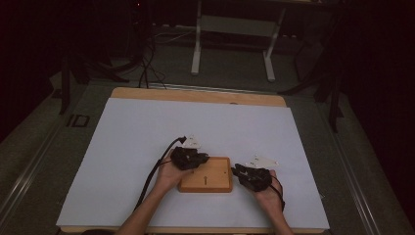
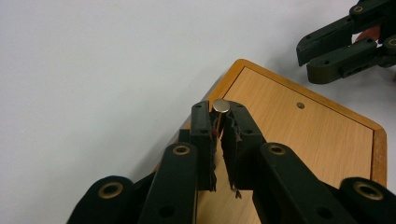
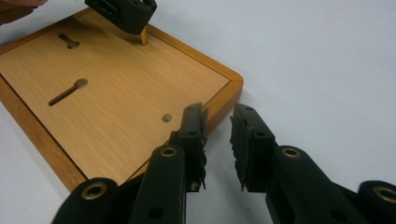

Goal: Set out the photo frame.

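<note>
Dim and grainy from the high view, surroundings sunk in near-black beyond the pale worktop (image 1: 147, 147). Brighter and even in both gripper views, soft shadows only. Slightly soft on the nearest black links at the bottom edges. No glare on the board (image 3: 116, 98).

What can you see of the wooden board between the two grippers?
The wooden board is a flat rectangle with rounded corners, a darker raised rim and a paler grained face. It lies flat on the white sheet near the person's edge. Its face has keyhole-shaped slots and a small round hole. The left gripper is shut on a metal pin at one corner; the right gripper is open beside another corner.
</note>
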